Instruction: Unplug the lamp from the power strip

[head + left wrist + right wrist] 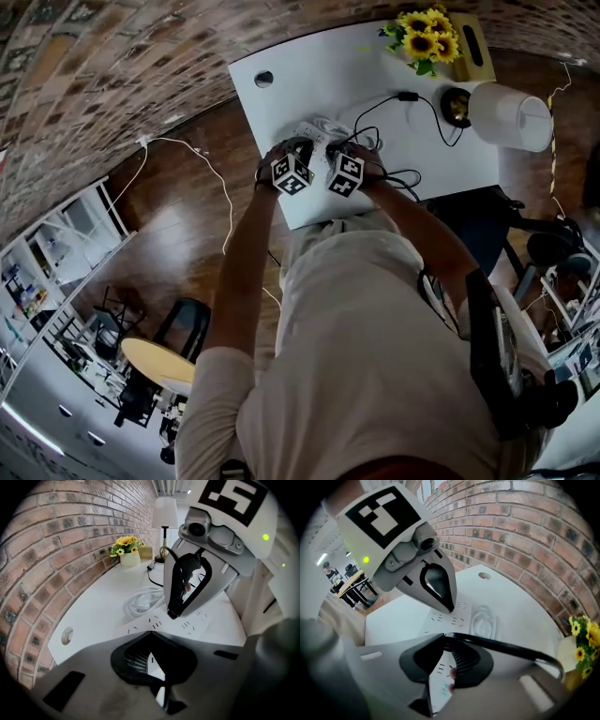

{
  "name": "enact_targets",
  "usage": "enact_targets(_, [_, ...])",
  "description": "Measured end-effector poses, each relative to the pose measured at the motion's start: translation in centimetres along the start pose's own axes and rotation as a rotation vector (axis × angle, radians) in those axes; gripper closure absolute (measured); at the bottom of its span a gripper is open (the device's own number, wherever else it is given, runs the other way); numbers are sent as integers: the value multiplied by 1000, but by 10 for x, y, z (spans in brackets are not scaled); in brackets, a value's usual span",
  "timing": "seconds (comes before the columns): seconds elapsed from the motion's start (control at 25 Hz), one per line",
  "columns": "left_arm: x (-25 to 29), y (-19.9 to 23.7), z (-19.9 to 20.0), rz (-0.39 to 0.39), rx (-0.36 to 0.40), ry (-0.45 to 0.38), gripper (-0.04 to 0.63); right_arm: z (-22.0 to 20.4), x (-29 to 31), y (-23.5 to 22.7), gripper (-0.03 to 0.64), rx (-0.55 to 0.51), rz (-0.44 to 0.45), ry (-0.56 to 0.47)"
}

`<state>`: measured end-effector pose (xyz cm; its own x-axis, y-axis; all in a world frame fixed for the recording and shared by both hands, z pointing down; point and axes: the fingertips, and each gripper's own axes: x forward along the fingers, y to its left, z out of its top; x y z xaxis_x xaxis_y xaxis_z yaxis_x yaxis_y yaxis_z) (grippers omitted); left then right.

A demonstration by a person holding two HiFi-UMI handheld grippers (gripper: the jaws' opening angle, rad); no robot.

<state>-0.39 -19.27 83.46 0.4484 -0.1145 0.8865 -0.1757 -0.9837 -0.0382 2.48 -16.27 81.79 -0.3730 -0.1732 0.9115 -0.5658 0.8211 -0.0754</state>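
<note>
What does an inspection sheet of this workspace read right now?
Surface: white table, one grommet hole.
Job's things: lamp upright at the far corner; power strip under both grippers.
Clutter: sunflowers, tan box.
Grippers: left hand-held gripper shut, tip on the strip; right hand-held gripper shut on black lamp cable at the strip.
Cables: lamp cable loops across the table; white coiled cable beside the strip.
Surroundings: brick wall, wood floor.

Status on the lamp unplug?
Right gripper shut on lamp plug at power strip. Left gripper shut, tips on strip. Plug looks still seated. White cable coil alongside, not blocking.
</note>
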Motion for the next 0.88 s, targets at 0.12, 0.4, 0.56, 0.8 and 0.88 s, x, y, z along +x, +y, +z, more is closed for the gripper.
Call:
enact_targets(0.12, [-1, -2, -2, 6, 72, -1, 604, 3, 0, 1, 560, 18, 6, -6])
enact_targets(0.4, [-1, -2, 2, 19, 157, 79, 607, 6, -3, -1, 565, 82, -15, -2])
enact_targets(0.56, [0, -2, 2, 12, 193, 126, 609, 7, -4, -2, 572, 170, -42, -3])
enact_targets(0.8, [0, -2, 3, -2, 204, 171, 609, 7, -6, -5, 578, 242, -38, -53])
enact_targets(0.88, [-1, -2, 4, 13, 210, 188, 609, 8, -7, -4, 578, 227, -38, -64])
